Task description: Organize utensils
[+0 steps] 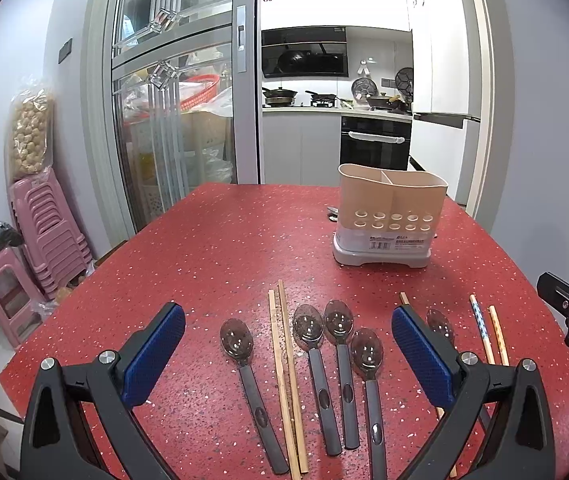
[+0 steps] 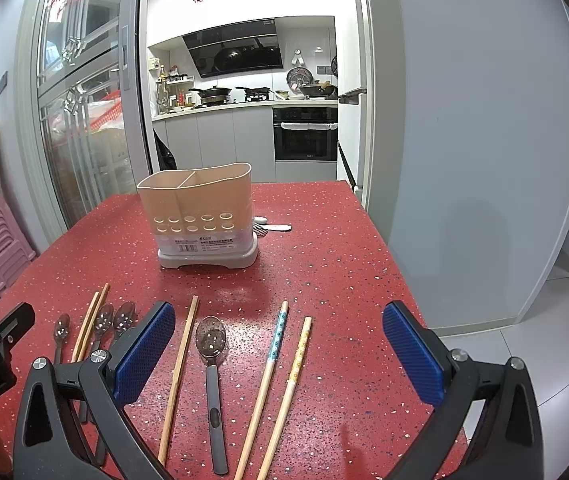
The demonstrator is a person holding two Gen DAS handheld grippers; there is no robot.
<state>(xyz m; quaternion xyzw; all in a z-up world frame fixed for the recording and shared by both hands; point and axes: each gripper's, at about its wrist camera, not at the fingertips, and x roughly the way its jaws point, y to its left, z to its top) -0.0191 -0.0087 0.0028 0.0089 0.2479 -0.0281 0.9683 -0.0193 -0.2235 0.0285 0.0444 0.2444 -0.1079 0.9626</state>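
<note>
Several clear-bowled spoons with grey handles (image 1: 316, 360) and a pair of plain wooden chopsticks (image 1: 284, 372) lie in a row on the red table (image 1: 212, 248). A beige two-compartment utensil holder (image 1: 388, 216) stands farther back; it also shows in the right wrist view (image 2: 200, 216). My left gripper (image 1: 288, 356) is open and empty above the spoons. My right gripper (image 2: 278, 356) is open and empty above one spoon (image 2: 212, 364), a plain chopstick (image 2: 178, 376) and two patterned chopsticks (image 2: 280, 384).
A metal utensil (image 2: 272, 227) lies behind the holder. Pink stools (image 1: 48, 232) are stacked left of the table by a glass door. The table's right edge (image 2: 396, 268) drops to a tiled floor. The kitchen lies beyond.
</note>
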